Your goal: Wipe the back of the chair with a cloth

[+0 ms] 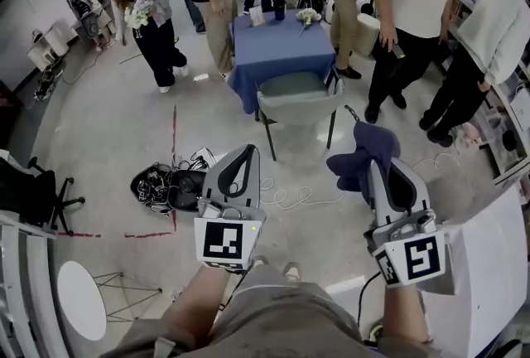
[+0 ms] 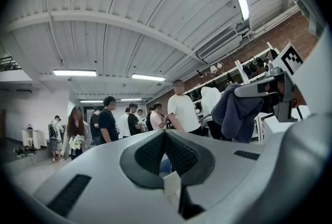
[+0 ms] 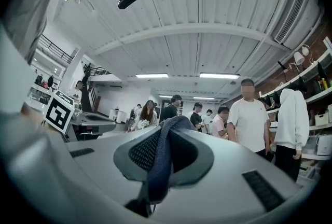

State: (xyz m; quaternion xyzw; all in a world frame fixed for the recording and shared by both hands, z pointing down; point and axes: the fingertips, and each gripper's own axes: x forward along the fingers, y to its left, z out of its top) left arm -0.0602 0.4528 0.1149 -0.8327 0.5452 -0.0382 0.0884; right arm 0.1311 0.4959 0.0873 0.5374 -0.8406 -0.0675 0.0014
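A grey-green chair [image 1: 300, 95] stands on the floor ahead of me, pushed up to a small table. Its curved back [image 1: 298, 110] faces me. My right gripper [image 1: 377, 164] is shut on a dark blue cloth [image 1: 362, 156], which bunches up at the fingertips and hangs to their left, short of the chair. In the right gripper view the cloth [image 3: 158, 166] runs between the shut jaws of the right gripper [image 3: 167, 132]. My left gripper [image 1: 246, 151] is shut with nothing in it, level, left of the chair. The left gripper view shows the left gripper [image 2: 164, 134] shut and the cloth [image 2: 238, 111] at right.
A blue-covered table [image 1: 277, 45] stands behind the chair, with several people around it. A black bag with cables [image 1: 170, 186] lies on the floor at left. A white cabinet [image 1: 489, 265] is at my right, a round white side table [image 1: 79, 298] at lower left.
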